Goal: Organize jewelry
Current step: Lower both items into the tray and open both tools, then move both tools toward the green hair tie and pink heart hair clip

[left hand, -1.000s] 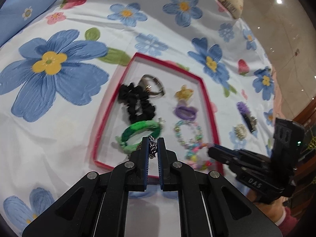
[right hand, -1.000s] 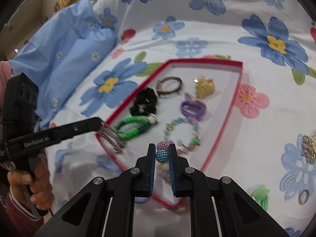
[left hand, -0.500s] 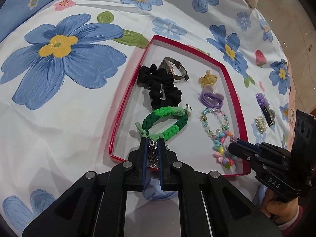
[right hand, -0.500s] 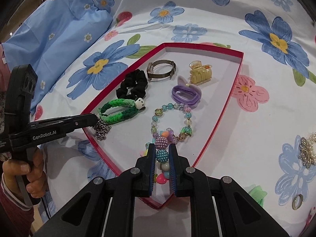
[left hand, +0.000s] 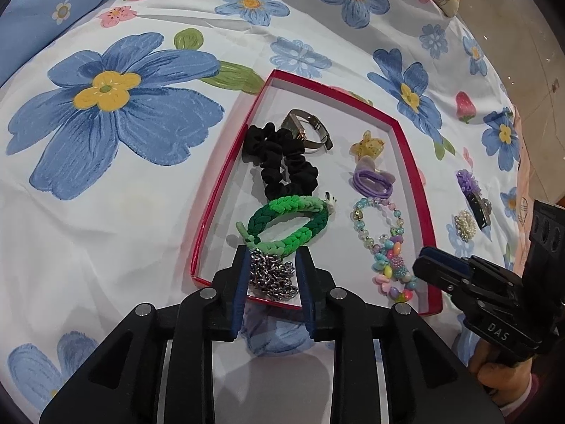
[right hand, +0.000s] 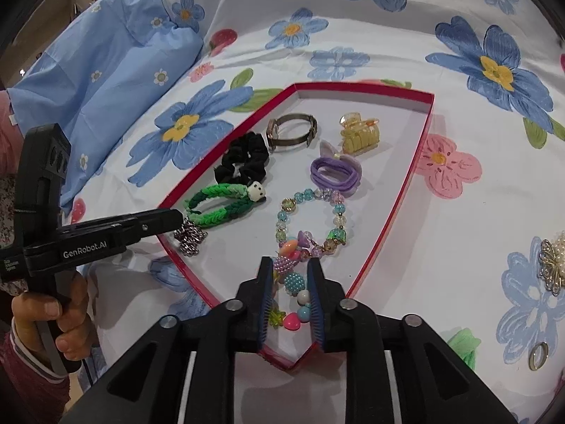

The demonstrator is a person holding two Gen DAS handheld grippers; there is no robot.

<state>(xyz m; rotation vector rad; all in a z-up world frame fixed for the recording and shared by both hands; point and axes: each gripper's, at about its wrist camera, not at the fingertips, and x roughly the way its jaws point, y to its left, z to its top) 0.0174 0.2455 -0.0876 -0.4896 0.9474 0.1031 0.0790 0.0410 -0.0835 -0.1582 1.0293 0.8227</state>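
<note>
Both of your grippers are letting go at once, so finish each release cleanly. Your left gripper has its jaws opening around the silver chain, which sits bunched in the near left corner of the red tray, just below the green braided bracelet. The pads look clear of the links, though the heap fills most of the gap and a snag on the far side is hard to rule out from here. Open wider before you lift — a single caught link would drag the whole pile over the tray's low rim.

Your right gripper is opening too, with the charm end of the beaded bracelet between its jaws; the beads lie on the tray floor near the front corner. Draw back along the line of the fingers rather than sideways, so the charms stay put.

Loose pieces wait on the bedspread to the right (the pearl brooch and a small ring among them) — those look like your next pickups.
</note>
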